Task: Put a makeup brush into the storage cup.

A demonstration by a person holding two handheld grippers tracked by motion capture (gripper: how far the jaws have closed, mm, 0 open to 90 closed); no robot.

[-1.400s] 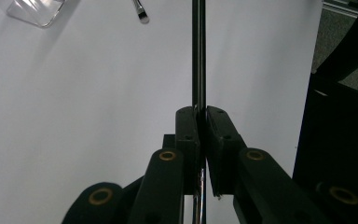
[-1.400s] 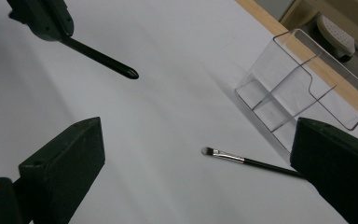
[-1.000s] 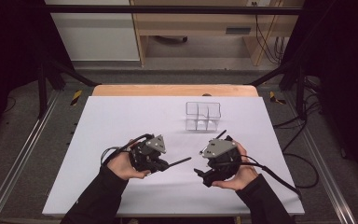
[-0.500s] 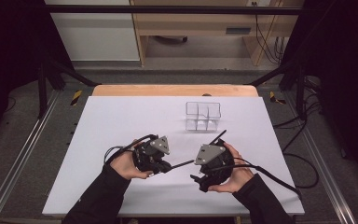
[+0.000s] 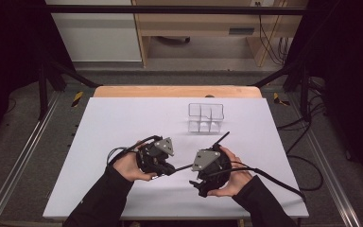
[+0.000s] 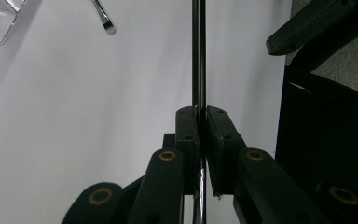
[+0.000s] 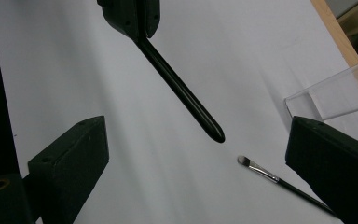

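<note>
My left gripper [image 5: 169,168] [image 6: 201,112] is shut on a thin black brush handle [image 6: 198,56], which sticks out rightward over the table with its rounded end [image 7: 216,134] free. My right gripper [image 5: 197,171] [image 7: 196,129] stands open, jaws wide apart, just past that free end and not touching it. A second small brush [image 5: 220,139] [image 7: 261,171] with a silver ferrule lies flat on the white table [image 5: 123,123], beside the right hand. A clear compartment box [image 5: 206,117] [image 7: 335,91] stands farther back.
The table's wooden far edge [image 5: 170,91] runs behind the clear box. Cables trail from both grippers, the right one [image 5: 274,179] toward the table's right edge. Metal frame rails [image 5: 23,156] flank the table.
The right hand has shifted slightly left, bringing its open gripper closer to the handle's free end. The left gripper has stayed put, still shut on the handle.
</note>
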